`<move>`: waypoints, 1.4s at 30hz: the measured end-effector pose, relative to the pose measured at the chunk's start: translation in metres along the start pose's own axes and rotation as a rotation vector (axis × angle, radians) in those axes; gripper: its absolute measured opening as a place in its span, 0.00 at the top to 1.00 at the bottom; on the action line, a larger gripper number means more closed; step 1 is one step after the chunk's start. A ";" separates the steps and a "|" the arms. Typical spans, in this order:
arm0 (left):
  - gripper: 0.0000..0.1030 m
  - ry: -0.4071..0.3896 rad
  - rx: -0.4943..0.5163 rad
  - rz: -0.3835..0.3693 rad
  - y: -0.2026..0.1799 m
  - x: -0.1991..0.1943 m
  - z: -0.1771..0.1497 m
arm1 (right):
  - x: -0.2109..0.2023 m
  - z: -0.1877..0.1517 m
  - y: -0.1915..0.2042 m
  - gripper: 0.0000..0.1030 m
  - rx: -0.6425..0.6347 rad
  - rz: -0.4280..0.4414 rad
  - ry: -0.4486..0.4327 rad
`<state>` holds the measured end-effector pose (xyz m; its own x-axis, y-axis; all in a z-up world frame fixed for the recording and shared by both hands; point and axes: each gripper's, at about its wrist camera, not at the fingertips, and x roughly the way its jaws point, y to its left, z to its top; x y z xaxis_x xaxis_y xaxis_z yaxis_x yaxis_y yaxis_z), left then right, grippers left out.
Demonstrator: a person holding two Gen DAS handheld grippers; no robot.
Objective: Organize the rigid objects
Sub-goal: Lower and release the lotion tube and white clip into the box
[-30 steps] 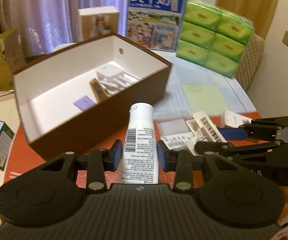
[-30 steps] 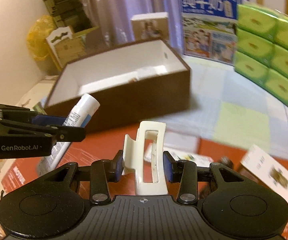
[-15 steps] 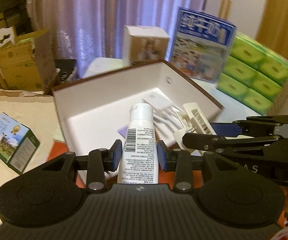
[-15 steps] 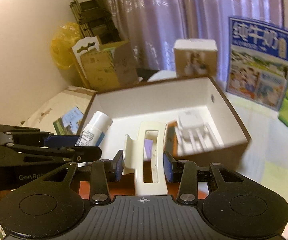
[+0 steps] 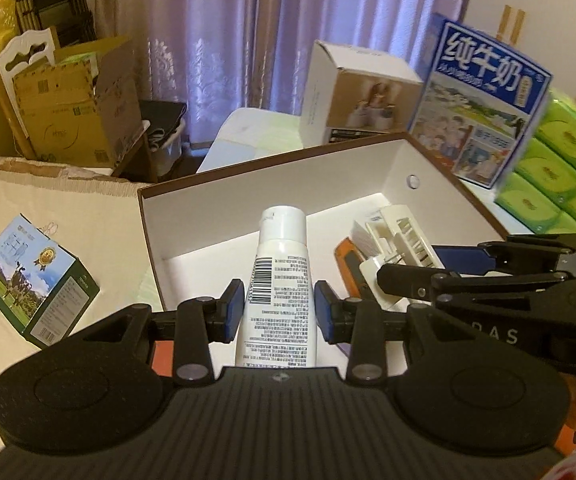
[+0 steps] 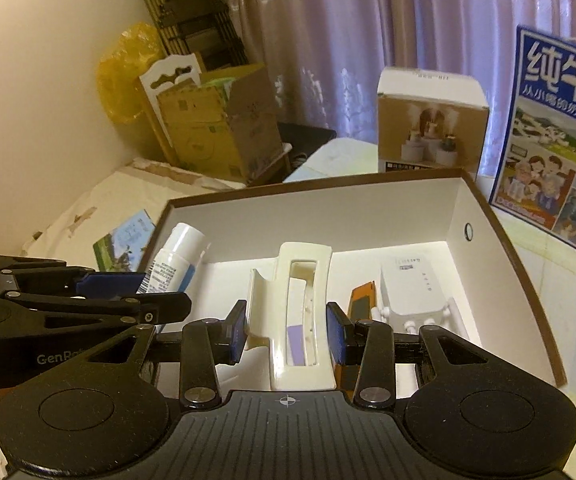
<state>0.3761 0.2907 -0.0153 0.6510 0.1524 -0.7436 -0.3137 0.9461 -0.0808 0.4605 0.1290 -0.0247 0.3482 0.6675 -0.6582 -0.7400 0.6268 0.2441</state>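
My left gripper is shut on a white tube with a barcode, held over the left part of the brown box with white inside. My right gripper is shut on a cream hair claw clip, held over the middle of the same box. The tube also shows in the right wrist view, and the clip in the left wrist view. Inside the box lie a white plug-in device with antennas, an orange item and a purple card.
Behind the box stand a blue milk carton box, a white-brown carton and green tissue packs. A small green box lies left of the box. Cardboard boxes and a curtain are at the back.
Both grippers have moved forward with their objects and now hang over the inside of the box. Their grips are unchanged.
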 end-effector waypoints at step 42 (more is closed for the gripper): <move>0.67 0.080 0.049 0.033 0.019 0.071 0.020 | 0.059 0.022 -0.022 0.63 0.067 0.016 0.026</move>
<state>0.4301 0.3253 -0.0570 0.5833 0.1619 -0.7959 -0.2984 0.9541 -0.0246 0.5103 0.1638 -0.0532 0.3210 0.6672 -0.6722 -0.7045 0.6425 0.3014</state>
